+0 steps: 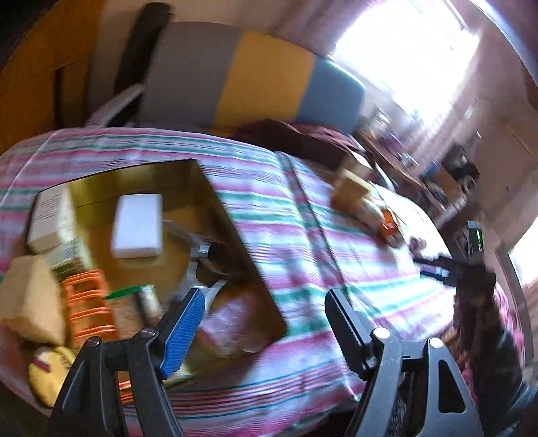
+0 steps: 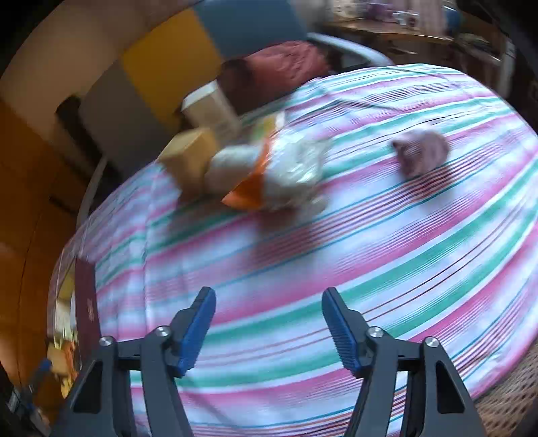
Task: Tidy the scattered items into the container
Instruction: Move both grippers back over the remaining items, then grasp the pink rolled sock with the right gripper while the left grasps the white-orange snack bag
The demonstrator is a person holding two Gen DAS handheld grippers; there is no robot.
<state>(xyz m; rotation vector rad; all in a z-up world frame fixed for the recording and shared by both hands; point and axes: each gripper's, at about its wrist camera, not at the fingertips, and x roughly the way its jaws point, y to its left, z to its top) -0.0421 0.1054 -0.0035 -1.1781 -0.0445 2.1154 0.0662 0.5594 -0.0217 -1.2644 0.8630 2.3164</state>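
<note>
Right gripper (image 2: pixel 267 324), jaws spread wide and empty over the striped pink-green-white cloth (image 2: pixel 386 255), faces the white crinkled plastic packet with orange trim (image 2: pixel 279 171), which lies ahead and slightly left, long axis crosswise; it appears nearer than the equally open, empty left gripper (image 1: pixel 265 329) beside the gold-lined rectangular container (image 1: pixel 215 198).

A lived-in home room, likely a bedroom or sitting room. A pink, green and white striped cloth (image 2: pixel 370 235) covers the surface ahead of the tongs. Beyond it stand a grey, yellow and blue padded backrest (image 1: pixel 255 77), a bright curtained window (image 1: pixel 403 57) and a cluttered wooden side table (image 2: pixel 396 30).
</note>
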